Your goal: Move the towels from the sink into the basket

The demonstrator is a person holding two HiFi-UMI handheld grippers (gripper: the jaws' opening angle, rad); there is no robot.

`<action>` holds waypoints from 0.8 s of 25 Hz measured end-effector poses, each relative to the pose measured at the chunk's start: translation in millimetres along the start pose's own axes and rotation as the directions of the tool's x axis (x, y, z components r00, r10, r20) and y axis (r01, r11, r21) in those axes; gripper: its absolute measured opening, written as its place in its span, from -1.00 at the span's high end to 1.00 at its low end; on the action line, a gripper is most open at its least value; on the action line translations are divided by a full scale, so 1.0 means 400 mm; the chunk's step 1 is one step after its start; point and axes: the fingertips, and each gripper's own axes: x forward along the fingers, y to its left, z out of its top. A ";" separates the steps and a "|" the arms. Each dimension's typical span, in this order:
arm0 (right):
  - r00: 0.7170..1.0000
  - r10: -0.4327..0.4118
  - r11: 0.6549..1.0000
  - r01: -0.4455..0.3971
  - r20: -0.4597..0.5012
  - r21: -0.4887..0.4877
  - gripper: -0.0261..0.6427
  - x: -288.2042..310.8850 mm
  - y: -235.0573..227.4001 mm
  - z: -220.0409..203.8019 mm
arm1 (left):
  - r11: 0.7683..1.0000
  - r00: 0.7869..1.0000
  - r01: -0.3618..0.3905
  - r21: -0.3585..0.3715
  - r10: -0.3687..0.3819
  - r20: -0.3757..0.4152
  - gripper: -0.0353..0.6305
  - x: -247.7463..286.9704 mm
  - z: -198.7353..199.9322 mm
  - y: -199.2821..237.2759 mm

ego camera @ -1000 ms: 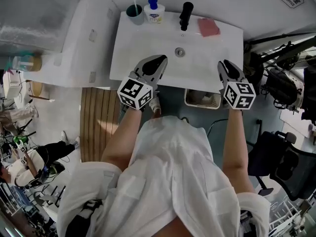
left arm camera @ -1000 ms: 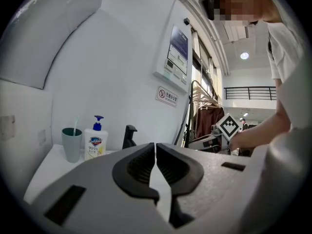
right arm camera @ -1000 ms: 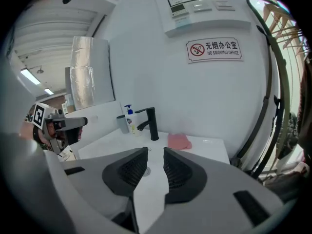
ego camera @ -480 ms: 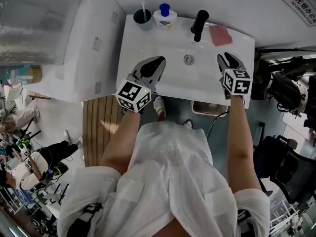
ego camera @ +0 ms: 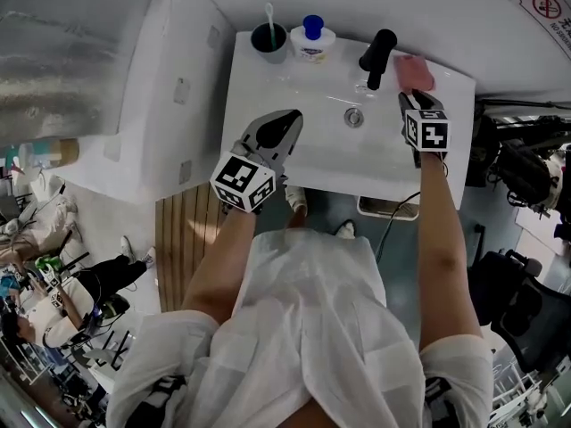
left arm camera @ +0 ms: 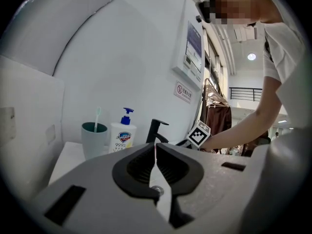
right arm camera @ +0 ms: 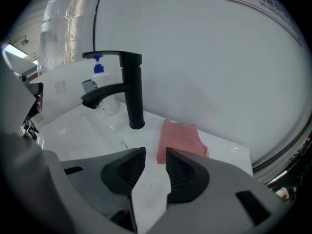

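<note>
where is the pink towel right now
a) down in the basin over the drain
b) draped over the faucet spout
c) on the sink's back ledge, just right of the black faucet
c, the pink towel lies folded flat on the back ledge of the sink, right beside the base of the black faucet and outside the basin.

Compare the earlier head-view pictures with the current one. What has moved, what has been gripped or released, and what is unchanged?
The right gripper has travelled forward across the sink to the pink towel beside the faucet. Its jaws have just been opening, with nothing between them yet. Nothing was gripped or released. The left gripper stays shut and empty; towel, cup and soap bottle have not moved.
</note>
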 end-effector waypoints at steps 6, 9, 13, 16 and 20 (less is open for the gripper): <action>0.997 -0.051 0.998 0.050 -0.062 -0.024 0.49 0.053 -0.031 -0.019 | 1.000 1.000 -0.008 -0.002 0.008 -0.017 0.85 -0.009 -0.014 0.030; 0.994 -0.056 0.998 0.053 -0.092 -0.030 0.49 0.072 -0.034 -0.033 | 1.000 1.000 -0.009 0.001 0.009 -0.023 0.85 -0.013 -0.016 0.036; 0.990 -0.072 0.996 0.064 -0.123 -0.066 0.51 0.088 -0.035 -0.048 | 1.000 1.000 -0.008 0.007 0.008 -0.026 0.85 -0.015 -0.016 0.035; 0.988 -0.078 0.994 0.067 -0.130 -0.086 0.52 0.093 -0.038 -0.049 | 1.000 1.000 -0.006 0.011 0.006 -0.029 0.85 -0.019 -0.017 0.031; 0.986 -0.097 0.990 0.081 -0.138 -0.118 0.67 0.094 -0.051 -0.049 | 1.000 0.999 -0.004 0.014 0.004 -0.032 0.85 -0.024 -0.017 0.024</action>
